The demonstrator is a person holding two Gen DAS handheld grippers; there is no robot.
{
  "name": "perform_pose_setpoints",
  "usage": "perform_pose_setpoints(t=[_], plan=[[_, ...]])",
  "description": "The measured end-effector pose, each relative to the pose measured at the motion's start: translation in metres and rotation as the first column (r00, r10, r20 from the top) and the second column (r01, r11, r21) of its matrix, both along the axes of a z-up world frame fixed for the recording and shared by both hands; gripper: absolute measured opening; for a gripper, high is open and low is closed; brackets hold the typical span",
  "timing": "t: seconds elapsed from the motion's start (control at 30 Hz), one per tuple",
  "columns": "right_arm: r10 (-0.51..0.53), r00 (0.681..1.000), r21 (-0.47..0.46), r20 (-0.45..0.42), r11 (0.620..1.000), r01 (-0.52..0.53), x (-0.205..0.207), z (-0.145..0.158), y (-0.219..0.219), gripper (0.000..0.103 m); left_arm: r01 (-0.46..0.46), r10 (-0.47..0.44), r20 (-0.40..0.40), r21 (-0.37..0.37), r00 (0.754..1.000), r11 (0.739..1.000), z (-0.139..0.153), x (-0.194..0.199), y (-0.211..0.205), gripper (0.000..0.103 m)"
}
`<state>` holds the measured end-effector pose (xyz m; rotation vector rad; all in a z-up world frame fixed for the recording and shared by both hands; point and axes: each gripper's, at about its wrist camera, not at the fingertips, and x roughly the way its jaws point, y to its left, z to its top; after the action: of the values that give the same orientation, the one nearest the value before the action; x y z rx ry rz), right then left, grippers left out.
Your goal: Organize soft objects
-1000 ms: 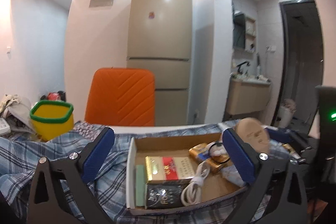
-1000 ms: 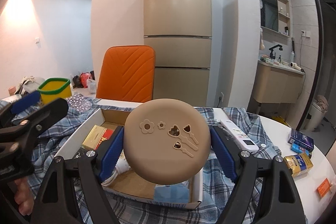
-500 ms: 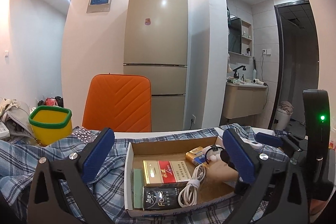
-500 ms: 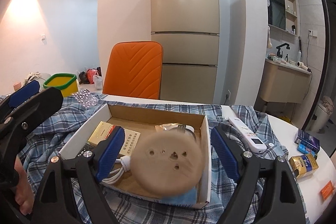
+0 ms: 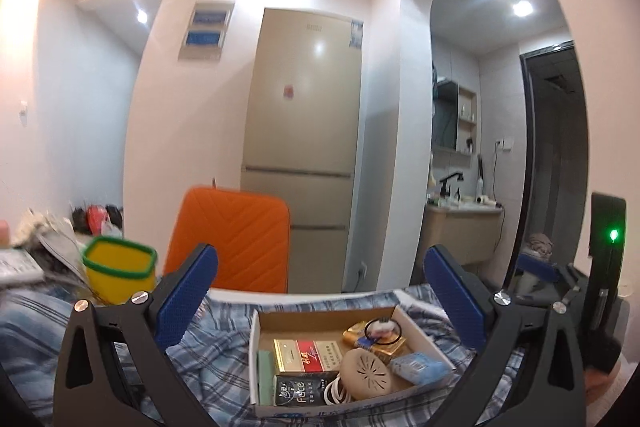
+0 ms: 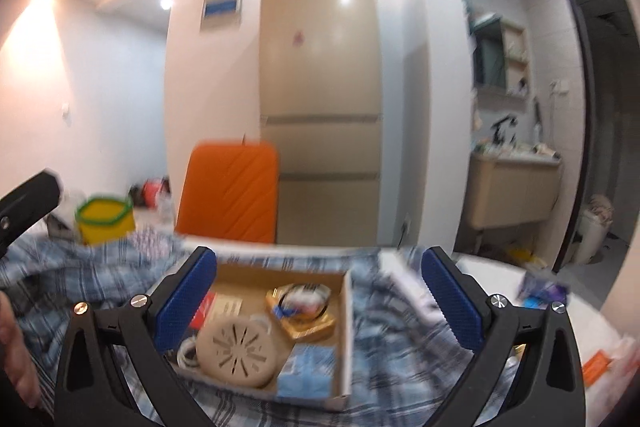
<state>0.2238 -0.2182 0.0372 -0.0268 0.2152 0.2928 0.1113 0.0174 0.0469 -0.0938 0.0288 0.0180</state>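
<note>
The cardboard box [image 5: 256, 355] serves as the landmark, lying on a blue plaid cloth [image 5: 208, 355] spread over the desk [image 6: 520, 279].

Far to the left of the box, behind the cloth, stands a yellow bin with a green rim [image 5: 119, 269]. Behind the box and a little left of it rises an orange chair back [image 5: 236, 247], with a beige fridge [image 5: 304, 155] further back against the wall.

The left gripper [image 5: 320, 303] hangs above the near-left side of the box, its blue fingers [image 5: 186, 299] spread wide with nothing between them.

Inside the box, along its left wall, lies a green slab [image 5: 265, 375]. Next to it are a gold-and-red carton [image 5: 306, 355] and, nearer the front wall, a black packet [image 5: 298, 395]. A coiled white cable [image 5: 336, 393] sits at the front edge. The round tan soft pad [image 5: 366, 373] with radiating slots lies flat in the front middle of the box, touching the cable. Behind it is a gold packet [image 5: 380, 343] with a black ring [image 5: 382, 329] on top, and a light blue tissue pack [image 5: 420, 367] fills the front right corner.

The right gripper [image 6: 320, 301] hovers over the near side of the box, its blue fingers [image 6: 452, 301] also wide apart and empty; this view is blurred. To the right of the box a white remote [image 6: 404, 283] rests on the cloth, and an orange packet [image 6: 596, 367] lies on the bare desk far right.
</note>
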Motion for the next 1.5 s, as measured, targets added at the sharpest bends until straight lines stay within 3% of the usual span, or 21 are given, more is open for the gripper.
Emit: perform_pose_setpoints(t=[0.17, 0.3, 0.43, 0.6, 0.93, 1.07, 1.23, 1.43, 1.5], plan=[[-0.059, 0.992, 0.081, 0.109, 0.995, 0.05, -0.055, 0.028, -0.033, 0.103, -0.004, 0.003, 0.023, 0.04, 1.0, 0.999, 0.004, -0.054, -0.012, 0.103], [-0.123, 0.974, 0.087, 0.193, 0.99, 0.107, -0.111, 0.022, -0.045, 0.103, -0.07, 0.064, 0.072, 0.092, 0.995, 0.993, -0.013, -0.09, -0.025, 0.103], [-0.172, 0.941, 0.062, 0.29, 0.985, 0.161, -0.159, 0.013, -0.045, 0.103, -0.058, 0.056, 0.022, 0.129, 0.998, 0.99, -0.022, -0.098, -0.037, 0.103], [-0.099, 0.967, 0.005, 0.237, 0.995, 0.101, -0.164, 0.014, -0.035, 0.103, -0.063, 0.062, 0.028, 0.07, 0.998, 0.996, -0.019, -0.101, -0.028, 0.103], [-0.08, 0.983, 0.022, 0.162, 0.997, 0.078, -0.157, -0.002, -0.033, 0.103, -0.053, 0.054, -0.036, 0.021, 0.998, 0.998, -0.033, -0.088, -0.018, 0.103], [-0.069, 0.987, 0.021, 0.145, 0.998, 0.067, -0.154, -0.008, -0.032, 0.103, -0.047, 0.048, -0.052, 0.023, 0.997, 0.999, -0.03, -0.085, -0.016, 0.103], [-0.056, 0.987, 0.008, 0.152, 0.998, 0.055, -0.158, -0.009, -0.031, 0.103, -0.067, 0.075, -0.075, 0.103, 0.994, 0.992, -0.019, -0.072, -0.02, 0.103], [-0.036, 0.99, -0.002, 0.136, 0.999, 0.037, -0.156, -0.011, -0.028, 0.103, -0.021, 0.032, -0.205, 0.055, 0.978, 0.998, -0.048, -0.054, -0.018, 0.103], [-0.035, 0.993, 0.008, 0.116, 0.999, 0.035, -0.152, -0.012, -0.03, 0.103, -0.013, 0.026, -0.205, 0.063, 0.978, 0.998, -0.049, -0.053, -0.02, 0.103]])
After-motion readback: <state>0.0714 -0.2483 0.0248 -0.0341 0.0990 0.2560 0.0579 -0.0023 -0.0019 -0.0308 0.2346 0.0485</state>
